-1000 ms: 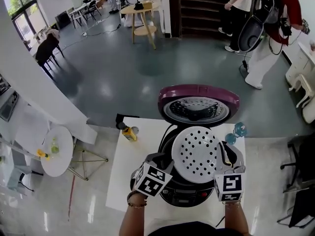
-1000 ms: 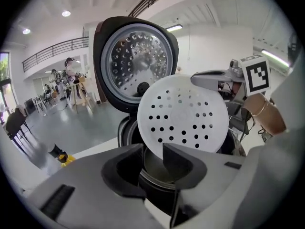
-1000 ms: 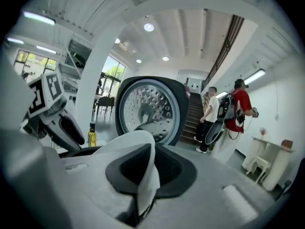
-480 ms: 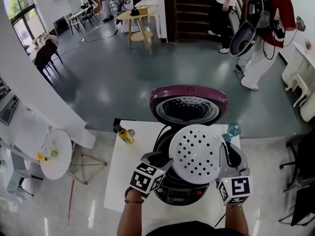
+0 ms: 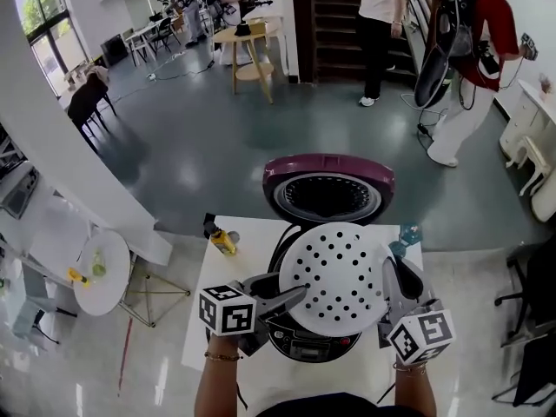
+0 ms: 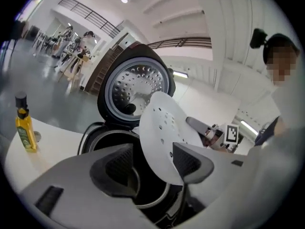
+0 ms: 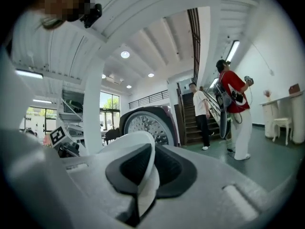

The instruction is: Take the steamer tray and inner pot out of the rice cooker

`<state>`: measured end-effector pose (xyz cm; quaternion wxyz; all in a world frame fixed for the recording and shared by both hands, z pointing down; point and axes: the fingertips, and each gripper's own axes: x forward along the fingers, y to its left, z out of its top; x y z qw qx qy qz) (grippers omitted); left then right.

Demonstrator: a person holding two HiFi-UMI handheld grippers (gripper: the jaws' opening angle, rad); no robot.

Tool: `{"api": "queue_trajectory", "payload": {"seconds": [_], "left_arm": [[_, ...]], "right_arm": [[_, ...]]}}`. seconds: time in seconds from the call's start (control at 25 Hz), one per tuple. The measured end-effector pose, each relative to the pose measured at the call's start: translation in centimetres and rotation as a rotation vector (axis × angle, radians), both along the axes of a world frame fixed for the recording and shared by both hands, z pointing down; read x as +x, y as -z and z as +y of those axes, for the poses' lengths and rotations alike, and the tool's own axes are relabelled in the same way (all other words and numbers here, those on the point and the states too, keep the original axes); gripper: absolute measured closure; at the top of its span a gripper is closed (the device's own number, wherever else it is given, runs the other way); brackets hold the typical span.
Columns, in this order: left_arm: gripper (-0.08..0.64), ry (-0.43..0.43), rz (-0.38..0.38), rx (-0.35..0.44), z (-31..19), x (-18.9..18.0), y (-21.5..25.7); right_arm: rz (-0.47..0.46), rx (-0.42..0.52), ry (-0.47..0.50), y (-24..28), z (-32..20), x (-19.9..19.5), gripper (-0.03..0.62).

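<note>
The white perforated steamer tray (image 5: 334,278) hangs tilted above the open rice cooker (image 5: 308,341), whose purple lid (image 5: 328,185) stands up behind. My right gripper (image 5: 391,272) is shut on the tray's right rim (image 7: 136,138), which shows squeezed between the pads. At the tray's left edge my left gripper (image 5: 287,292) has its jaws opening. In the left gripper view the tray (image 6: 162,128) reaches in between them and the left pad stands clear of it. Under the tray, part of the inner pot's metal rim (image 6: 97,136) shows; the rest is hidden.
The cooker stands on a white table (image 5: 217,320), with a yellow bottle (image 5: 223,240) at the back left and a bluish bottle (image 5: 408,237) at the back right. A round white side table (image 5: 100,268) is off to the left. People stand near the stairs far behind.
The tray has risen off the cooker and tilted more. My left gripper rolled, its marker cube shifted left, and its jaws widened. The right gripper rose with the tray, still shut on it.
</note>
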<state>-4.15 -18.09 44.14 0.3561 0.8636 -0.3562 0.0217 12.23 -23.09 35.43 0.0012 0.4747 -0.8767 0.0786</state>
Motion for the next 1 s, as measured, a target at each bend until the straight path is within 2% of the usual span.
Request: {"api": "queue_trajectory", "payload": {"seconds": [0.12,0.32,0.4,0.48,0.56,0.76,1.0], "left_arm": [[0.304,0.035,0.039,-0.028,1.1,-0.5,0.6],[0.31,0.133,-0.013,-0.067,3.0,-2.2,0.4],[0.348,0.178,-0.016,-0.074,3.6,-3.7,0.4],[0.406,0.22,0.016,-0.09,4.1,-5.2,0.4],[0.417,0.251,0.034,-0.109,4.6,-6.7,0.2],[0.44,0.318,0.068,-0.11,6.4,-12.2,0.3],[0.448,0.347,0.082,-0.126,9.8,-21.4,-0.6]], "right_arm": [[-0.03,-0.01,0.054,0.3,1.0,-1.7,0.568],[-0.041,-0.012,0.127,-0.2,3.3,-4.8,0.568],[-0.063,-0.035,0.147,-0.5,3.6,-5.8,0.568],[-0.086,-0.064,0.169,-1.1,3.8,-6.8,0.568],[-0.091,-0.079,0.187,-1.6,4.0,-8.1,0.568],[-0.089,-0.111,0.232,-2.6,5.5,-13.3,0.568],[-0.054,-0.139,0.254,-3.7,9.0,-22.5,0.566]]}}
